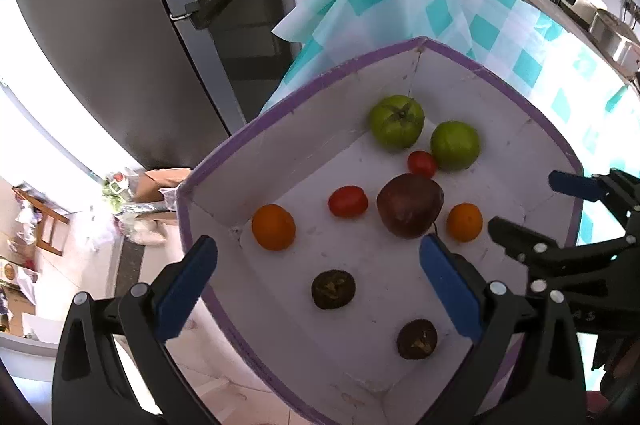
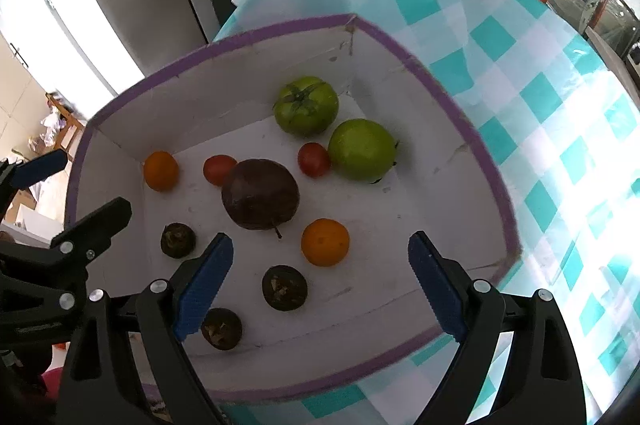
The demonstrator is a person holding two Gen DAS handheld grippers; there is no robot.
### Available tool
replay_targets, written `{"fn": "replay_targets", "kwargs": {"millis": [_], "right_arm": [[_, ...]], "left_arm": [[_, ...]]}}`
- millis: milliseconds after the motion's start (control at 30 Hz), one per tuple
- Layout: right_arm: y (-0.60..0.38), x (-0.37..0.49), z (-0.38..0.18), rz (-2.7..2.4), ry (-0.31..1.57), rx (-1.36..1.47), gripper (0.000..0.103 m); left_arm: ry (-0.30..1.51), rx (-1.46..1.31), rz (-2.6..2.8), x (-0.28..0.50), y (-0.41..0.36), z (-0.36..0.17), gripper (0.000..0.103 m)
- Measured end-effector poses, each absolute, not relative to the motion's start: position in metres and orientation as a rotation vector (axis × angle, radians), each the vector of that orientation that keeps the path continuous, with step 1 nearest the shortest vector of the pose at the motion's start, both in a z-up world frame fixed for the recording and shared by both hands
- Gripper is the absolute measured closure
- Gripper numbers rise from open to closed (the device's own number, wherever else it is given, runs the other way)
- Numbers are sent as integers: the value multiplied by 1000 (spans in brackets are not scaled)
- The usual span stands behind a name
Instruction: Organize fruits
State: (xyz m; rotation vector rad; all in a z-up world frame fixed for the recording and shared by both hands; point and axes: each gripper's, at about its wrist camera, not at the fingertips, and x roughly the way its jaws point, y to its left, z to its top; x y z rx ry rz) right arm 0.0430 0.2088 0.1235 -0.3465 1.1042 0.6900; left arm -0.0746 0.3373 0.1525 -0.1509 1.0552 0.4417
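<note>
Both tongs hovering above the white box [image 2: 452,129] with the purple rim, on the checked tablecloth [image 2: 560,97]. Left gripper [image 1: 316,289] spread wide, nothing between the blue pads; right gripper [image 2: 320,285] likewise wide open and empty.

All fruit lying loose on the box floor. From the right tongs: an orange [image 2: 325,242] just ahead, between the pads and slightly toward the right one; a dark round fruit [image 2: 284,287] lower still, nearly centred in the gap; another dark one [image 2: 221,328] partly behind the left pad; a third [image 2: 178,240] off to the left. Further ahead, the large purple fruit [image 2: 261,194], stem pointing back toward the tongs. Beyond it two red tomatoes [image 2: 218,169] [image 2: 314,159], a second orange [image 2: 161,170] far left, and two green tomatoes [image 2: 306,105] [image 2: 362,150] at the far corner.

From the left tongs: a dark fruit [image 1: 333,289] sitting almost dead centre of the gap, the nearest candidate for that side. Most pieces near-round, so no long axis worth aligning to; the purple fruit perhaps too broad for an easy pinch.

Hard to judge: height of either tongs above the floor, and no sorting destination visible outside the box. In the left view only two dark fruits showing, the third apparently hidden behind a gripper. Box near edge cut off by the gripper bodies.
</note>
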Motion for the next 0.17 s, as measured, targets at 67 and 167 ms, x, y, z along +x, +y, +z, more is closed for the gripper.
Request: {"fn": "replay_targets", "kwargs": {"millis": [67,167], "right_arm": [[200,40,129,696,1083,-334,16],[178,32,144,701,1016,-313,16]], "left_arm": [[1049,-138,463,-76,331,158,2],[1006,-108,488,-79,314,172,2]]}}
